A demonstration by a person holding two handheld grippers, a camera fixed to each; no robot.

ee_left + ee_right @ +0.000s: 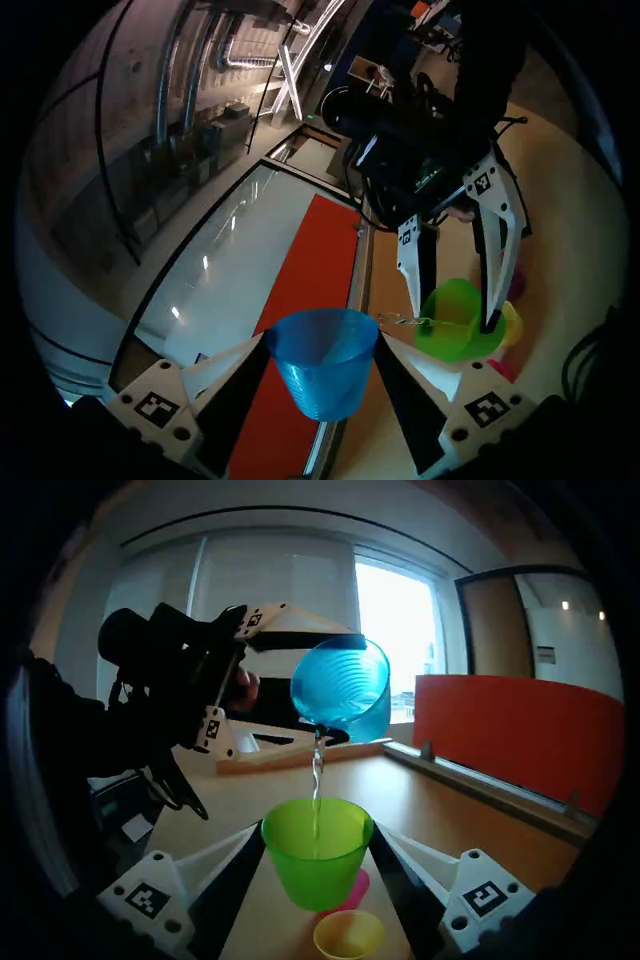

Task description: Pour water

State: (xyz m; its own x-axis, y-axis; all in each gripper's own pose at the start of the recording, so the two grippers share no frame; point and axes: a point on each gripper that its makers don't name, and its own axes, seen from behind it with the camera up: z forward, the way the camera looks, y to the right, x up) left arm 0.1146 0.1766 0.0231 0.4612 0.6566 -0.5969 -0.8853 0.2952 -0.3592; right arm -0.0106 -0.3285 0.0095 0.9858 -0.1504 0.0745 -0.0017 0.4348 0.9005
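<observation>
A blue plastic cup [324, 364] sits between the fingers of my left gripper [322, 340], which is shut on it. In the right gripper view that blue cup [344, 688] is tilted mouth-down in the left gripper [348, 684], and a thin stream of water [317, 776] falls from its rim. The stream lands inside a green cup [318, 860], upright just below, with my right gripper [318, 832] shut on it. The left gripper view shows the green cup [456, 320] held by the right gripper [453, 320], right of the blue cup.
A yellow cup [348, 934] and a pink cup [356, 888] stand on the wooden table [448, 816] under the green cup. A red partition [520, 728] runs along the table's far edge. A person's dark sleeve [72, 736] is behind the left gripper.
</observation>
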